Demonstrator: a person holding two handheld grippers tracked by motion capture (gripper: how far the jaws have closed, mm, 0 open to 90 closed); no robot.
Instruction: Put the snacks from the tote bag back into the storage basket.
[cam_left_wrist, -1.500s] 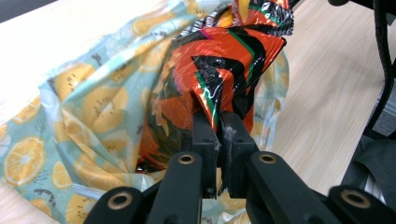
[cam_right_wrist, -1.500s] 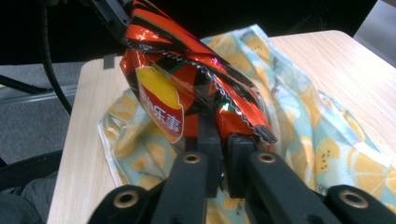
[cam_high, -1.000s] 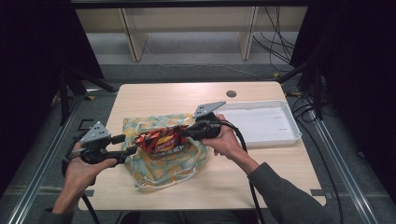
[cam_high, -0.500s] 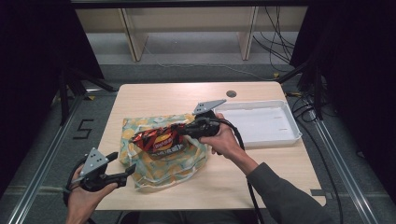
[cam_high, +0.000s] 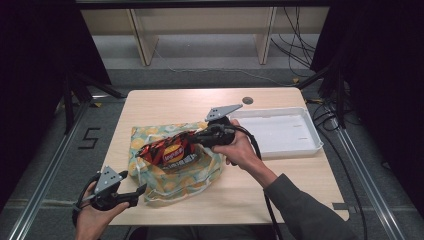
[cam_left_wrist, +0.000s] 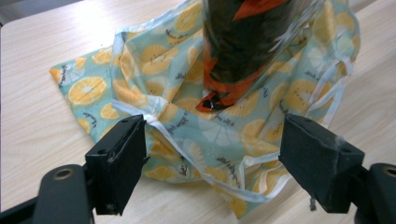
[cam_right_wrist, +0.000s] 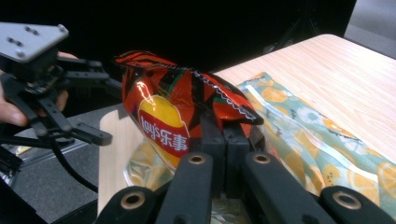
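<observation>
The left claw (cam_high: 137, 192) has dropped back toward the counter's (cam_high: 165, 102) near-left corner, jaws just opening, spread and empty. The right claw (cam_high: 196, 139) is pinching the red crinkly crisp packet (cam_high: 169, 151) above the orange-print fabric bag (cam_high: 187, 175), mid-counter.

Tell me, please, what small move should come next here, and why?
Probably the open left gripper should close on the fruit-print bag's near edge to hold its mouth open. The right gripper is shut on the chip packet, held above the bag, not yet inside.
</observation>
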